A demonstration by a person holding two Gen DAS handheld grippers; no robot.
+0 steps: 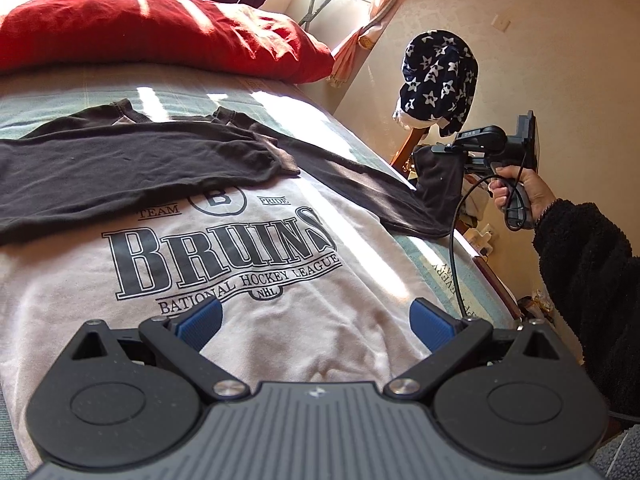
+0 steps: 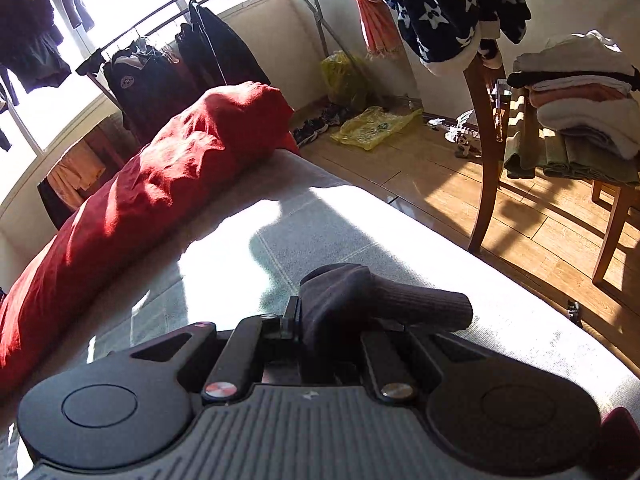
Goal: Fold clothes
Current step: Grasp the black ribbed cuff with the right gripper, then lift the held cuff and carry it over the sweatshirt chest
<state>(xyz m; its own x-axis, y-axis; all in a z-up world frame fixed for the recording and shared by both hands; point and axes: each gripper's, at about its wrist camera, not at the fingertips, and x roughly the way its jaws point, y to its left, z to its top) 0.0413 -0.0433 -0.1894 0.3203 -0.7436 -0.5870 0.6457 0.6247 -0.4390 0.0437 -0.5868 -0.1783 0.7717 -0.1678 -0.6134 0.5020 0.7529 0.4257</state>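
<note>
A pale raglan shirt [image 1: 280, 300] printed "Bruins" lies face up on the bed. Its one black sleeve [image 1: 120, 168] is folded across the chest. The other black sleeve [image 1: 360, 188] stretches right, past the bed's edge. My left gripper [image 1: 316, 324] hovers open over the shirt's lower part, its blue pads wide apart and holding nothing. My right gripper [image 1: 440, 152], held by a hand, is off the right side of the bed, at that sleeve's end. In the right wrist view, my right gripper [image 2: 332, 320] is shut on the dark ribbed cuff [image 2: 400, 300], which sticks out past the fingers.
A red pillow [image 1: 140, 32] lies along the far side of the bed [image 1: 60, 100]. Beside the bed stands a wooden chair [image 2: 484, 140] draped with a star-print garment [image 1: 440, 72] and carrying a stack of folded clothes [image 2: 580, 108]. A drying rack [image 2: 180, 60] stands by the window.
</note>
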